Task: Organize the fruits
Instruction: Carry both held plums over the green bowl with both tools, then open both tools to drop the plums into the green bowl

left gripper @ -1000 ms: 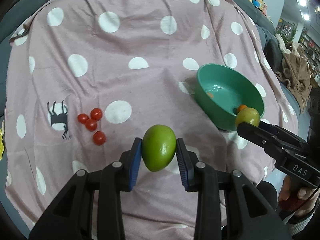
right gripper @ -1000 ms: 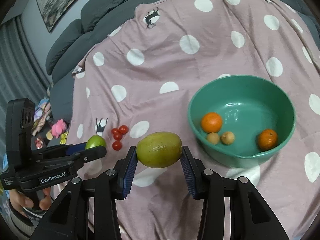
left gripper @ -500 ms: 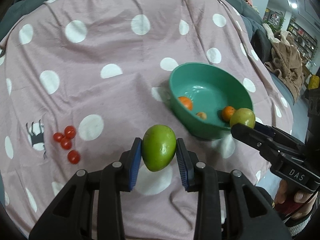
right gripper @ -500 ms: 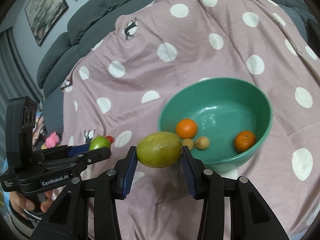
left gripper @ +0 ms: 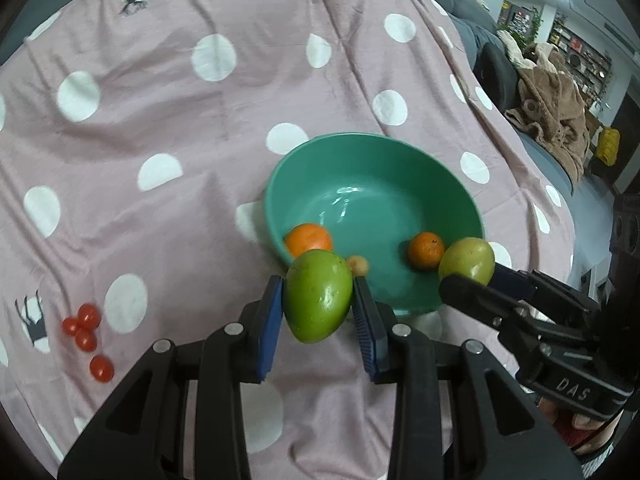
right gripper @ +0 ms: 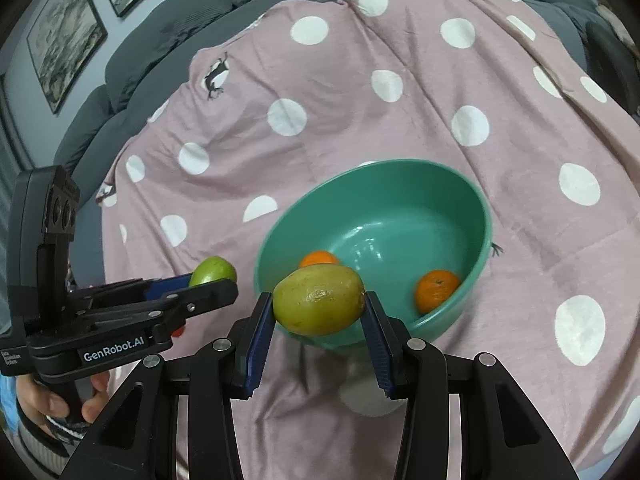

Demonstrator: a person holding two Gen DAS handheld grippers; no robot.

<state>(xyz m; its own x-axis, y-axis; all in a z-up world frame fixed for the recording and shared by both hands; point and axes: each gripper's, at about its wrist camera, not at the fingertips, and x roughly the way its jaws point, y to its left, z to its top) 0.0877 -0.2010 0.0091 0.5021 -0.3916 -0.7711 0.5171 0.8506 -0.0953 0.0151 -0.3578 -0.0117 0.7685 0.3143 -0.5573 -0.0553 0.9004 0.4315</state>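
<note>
Well, both claws are carrying fruit at once. The left gripper (left gripper: 318, 312) is clenched on a bright green mango (left gripper: 318, 295), held pointed end down just short of the near rim of the teal bowl (left gripper: 400, 148). The right gripper (right gripper: 318, 322) is clamped on a yellower mango (right gripper: 319, 299) lying crosswise between its blue pads (right gripper: 259, 330), at the bowl's near edge. Holding each fruit at its middle keeps it from rolling out, and bringing both up side by side looks meant for dropping them in together.

Inside the bowl sit two oranges (left gripper: 426, 250) and a small tan fruit (left gripper: 357, 265), perhaps two; the mango hides that spot. Four cherry tomatoes (left gripper: 86, 334) lie loose on the cloth at about eight o'clock from the bowl.

The surface is a soft pink blanket with white dots (right gripper: 360, 120), rumpled, spread over a grey sofa (right gripper: 168, 32); framed pictures (right gripper: 64, 40) hang behind.
</note>
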